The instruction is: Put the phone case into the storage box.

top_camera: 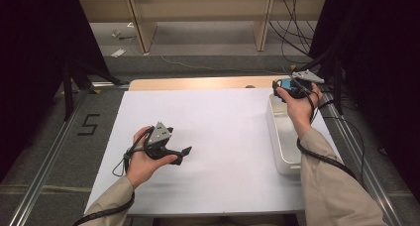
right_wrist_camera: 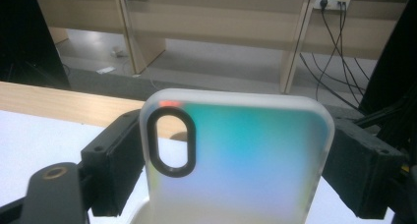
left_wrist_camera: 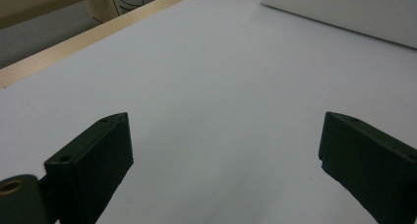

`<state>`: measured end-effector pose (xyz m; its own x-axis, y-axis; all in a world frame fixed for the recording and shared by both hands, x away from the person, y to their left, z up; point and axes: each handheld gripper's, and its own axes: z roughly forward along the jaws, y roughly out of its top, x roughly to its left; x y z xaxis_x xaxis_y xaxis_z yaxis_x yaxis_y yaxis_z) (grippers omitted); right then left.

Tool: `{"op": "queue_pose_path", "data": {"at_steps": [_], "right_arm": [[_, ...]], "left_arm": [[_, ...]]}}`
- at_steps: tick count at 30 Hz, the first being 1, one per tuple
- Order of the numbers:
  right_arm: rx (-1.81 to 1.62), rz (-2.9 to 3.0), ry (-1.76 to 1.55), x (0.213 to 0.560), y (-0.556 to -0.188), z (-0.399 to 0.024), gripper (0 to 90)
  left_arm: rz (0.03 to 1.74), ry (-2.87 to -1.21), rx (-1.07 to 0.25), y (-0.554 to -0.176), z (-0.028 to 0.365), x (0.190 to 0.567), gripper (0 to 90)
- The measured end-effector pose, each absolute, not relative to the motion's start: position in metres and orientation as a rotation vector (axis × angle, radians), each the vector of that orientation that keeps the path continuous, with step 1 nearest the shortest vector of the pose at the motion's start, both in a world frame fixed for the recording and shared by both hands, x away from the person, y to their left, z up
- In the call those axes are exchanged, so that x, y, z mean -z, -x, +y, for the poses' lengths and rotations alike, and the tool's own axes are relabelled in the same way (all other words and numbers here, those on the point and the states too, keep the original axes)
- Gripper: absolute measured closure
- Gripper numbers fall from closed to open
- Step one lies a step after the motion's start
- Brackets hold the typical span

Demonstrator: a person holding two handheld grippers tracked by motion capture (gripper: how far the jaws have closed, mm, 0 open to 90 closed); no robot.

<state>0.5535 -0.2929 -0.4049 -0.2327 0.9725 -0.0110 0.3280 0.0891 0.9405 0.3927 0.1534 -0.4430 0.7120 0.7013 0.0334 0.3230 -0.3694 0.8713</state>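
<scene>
A translucent phone case (right_wrist_camera: 246, 165) with a teal tint and a black-ringed camera cutout stands upright between the jaws of my right gripper (right_wrist_camera: 236, 123). Both pads press its long edges. In the high view that right gripper (top_camera: 282, 90) hovers over the far end of a white bin (top_camera: 278, 137), with the case (top_camera: 284, 83) showing as a bluish patch. My left gripper (top_camera: 184, 154) sits low over the white sheet (top_camera: 218, 122) at centre-left. It points right. In its own view the left gripper (left_wrist_camera: 226, 135) stands wide apart with nothing between its fingers.
The white bin runs along the sheet's right edge, and its wall (left_wrist_camera: 344, 13) appears in the left gripper view. A wooden table edge (top_camera: 198, 82) borders the far side. Beyond it are wooden shelf legs, floor cables and dark frames at both sides.
</scene>
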Motion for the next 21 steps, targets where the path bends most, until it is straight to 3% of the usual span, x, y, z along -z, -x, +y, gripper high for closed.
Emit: {"op": "queue_pose_path", "data": {"at_steps": [21], "right_arm": [[-1.126,1.693,-1.312,0.4145,-0.5581,-0.2901,17.8]], "left_arm": [[0.787,-1.968,-0.505,-0.3926,0.1534,0.4427,5.4]]}}
